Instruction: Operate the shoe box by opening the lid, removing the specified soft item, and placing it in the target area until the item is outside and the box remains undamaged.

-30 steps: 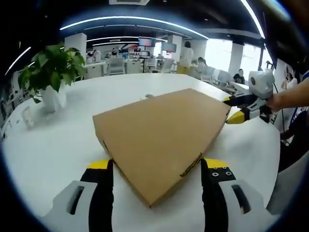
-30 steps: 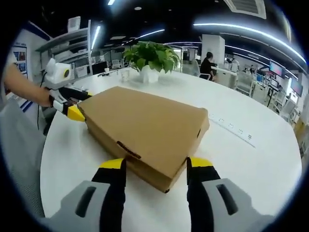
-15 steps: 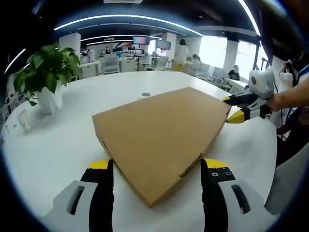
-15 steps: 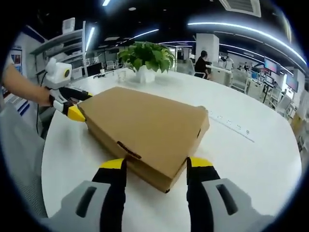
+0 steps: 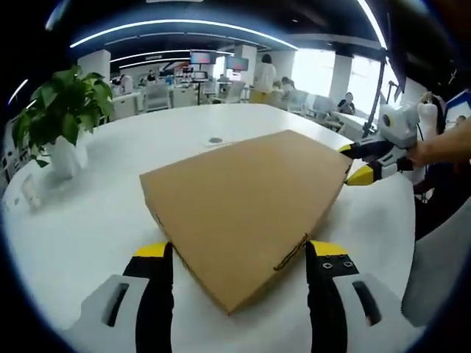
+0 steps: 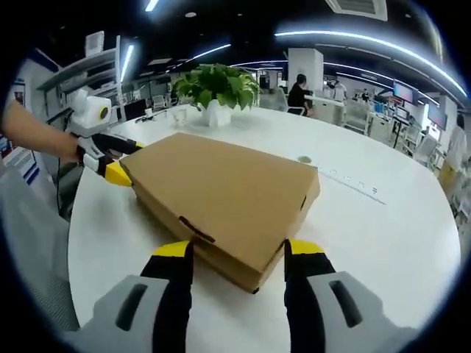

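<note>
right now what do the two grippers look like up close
Both match: the left gripper and right gripper have black jaws with yellow tips on pale grey slotted bodies. From the opposite view each shows a white housing on top, held by a bare forearm.

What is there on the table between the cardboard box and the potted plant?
In the left gripper view, bare white table separates the cardboard box from the potted plant.
</note>
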The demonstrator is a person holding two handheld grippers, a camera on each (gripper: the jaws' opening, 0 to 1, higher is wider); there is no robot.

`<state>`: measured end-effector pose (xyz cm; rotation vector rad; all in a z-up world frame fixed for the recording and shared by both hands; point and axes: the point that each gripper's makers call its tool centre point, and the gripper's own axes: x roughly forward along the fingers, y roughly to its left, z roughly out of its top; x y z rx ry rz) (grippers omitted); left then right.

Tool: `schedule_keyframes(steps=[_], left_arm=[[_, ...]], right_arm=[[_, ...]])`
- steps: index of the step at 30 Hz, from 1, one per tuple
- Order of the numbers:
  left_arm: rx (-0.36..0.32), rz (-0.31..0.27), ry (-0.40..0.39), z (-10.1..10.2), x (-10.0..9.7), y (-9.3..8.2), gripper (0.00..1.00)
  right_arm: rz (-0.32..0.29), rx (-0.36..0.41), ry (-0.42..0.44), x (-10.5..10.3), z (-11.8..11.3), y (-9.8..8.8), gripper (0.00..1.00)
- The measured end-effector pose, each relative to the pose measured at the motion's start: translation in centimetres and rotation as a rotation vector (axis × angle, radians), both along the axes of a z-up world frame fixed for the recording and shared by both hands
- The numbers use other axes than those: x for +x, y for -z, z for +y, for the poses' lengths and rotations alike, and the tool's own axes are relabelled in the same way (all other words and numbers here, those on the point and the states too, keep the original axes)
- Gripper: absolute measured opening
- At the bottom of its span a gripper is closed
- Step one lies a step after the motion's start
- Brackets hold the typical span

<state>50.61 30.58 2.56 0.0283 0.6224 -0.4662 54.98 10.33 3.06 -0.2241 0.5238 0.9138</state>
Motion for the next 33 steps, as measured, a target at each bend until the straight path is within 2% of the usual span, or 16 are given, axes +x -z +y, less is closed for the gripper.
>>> schedule_keyframes(steps=[17, 33], left_arm=[[0.013, 0.023, 0.092, 1.0, -0.5, 0.1, 0.75], [0.021, 0.038, 0.14, 2.7, -2.0, 0.0, 0.75]], right_arm=[[0.0, 0.012, 0.089, -2.2, 0.5, 0.2, 0.45], [0.005, 0.015, 0.102, -4.4, 2.0, 0.2, 0.43]])
